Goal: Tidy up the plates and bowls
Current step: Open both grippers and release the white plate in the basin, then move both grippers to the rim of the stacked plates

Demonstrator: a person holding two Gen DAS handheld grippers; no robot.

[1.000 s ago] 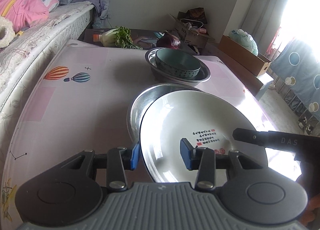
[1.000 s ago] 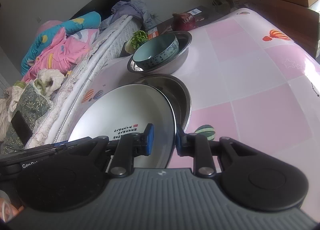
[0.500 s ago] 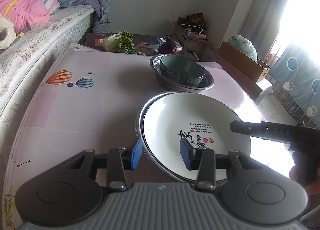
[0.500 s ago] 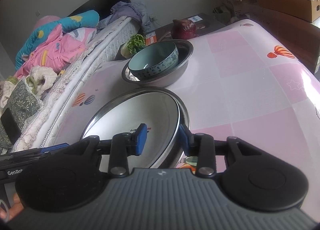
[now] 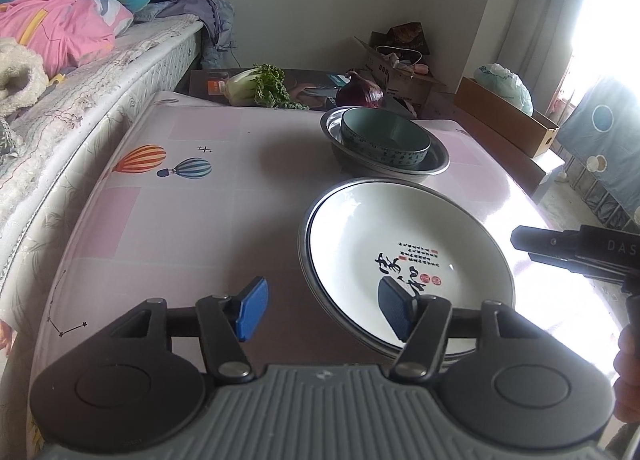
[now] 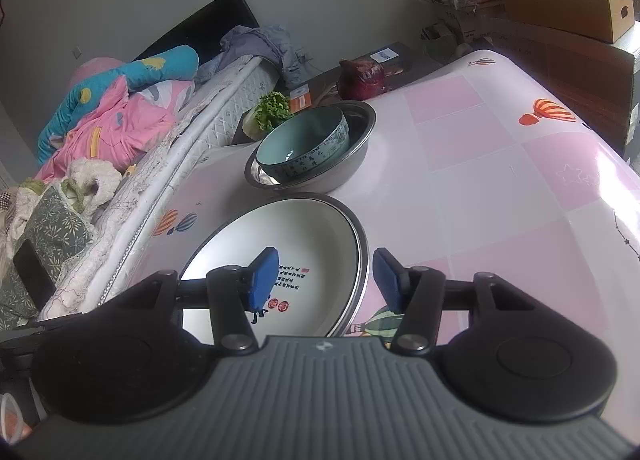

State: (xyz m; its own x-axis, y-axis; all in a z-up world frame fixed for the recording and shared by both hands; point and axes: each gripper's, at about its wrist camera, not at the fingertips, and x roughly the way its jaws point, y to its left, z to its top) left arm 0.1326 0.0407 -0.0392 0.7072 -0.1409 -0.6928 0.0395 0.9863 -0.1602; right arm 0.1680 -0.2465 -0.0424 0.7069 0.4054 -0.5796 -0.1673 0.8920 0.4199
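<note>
- The white ceramic plate with black and red calligraphy (image 5: pixel 404 252) is seen nested inside a shallow stainless-steel dish (image 6: pixel 362 248), near the table's near edge, towards its right side in the left wrist view.
- The left gripper (image 5: pixel 326 310) is held with its jaws opening; the plate's near-left rim lies between the blue pads, and neither pad appears to press on it.
- The right gripper (image 6: pixel 326 280) is likewise opening, astride the plate's right rim, one pad over the plate's face and the other outside the steel rim; no contact is seen.
- The plate is round, so no long axis is offered; it lies directly ahead of and below both grippers, about equally near to each.
- Release is judged to be under way, so a clean retreat without catching the rim is what the coming move would turn on.
- A teal ceramic bowl (image 5: pixel 386 140) is seen inside a second steel basin (image 5: pixel 434 164) towards the table's far edge.
- The table is covered with a pink-and-white checked cloth printed with balloons (image 5: pixel 160 200); a bed (image 5: pixel 100 72) runs along its left edge, and cardboard boxes (image 5: pixel 508 116) stand beyond its right.
</note>
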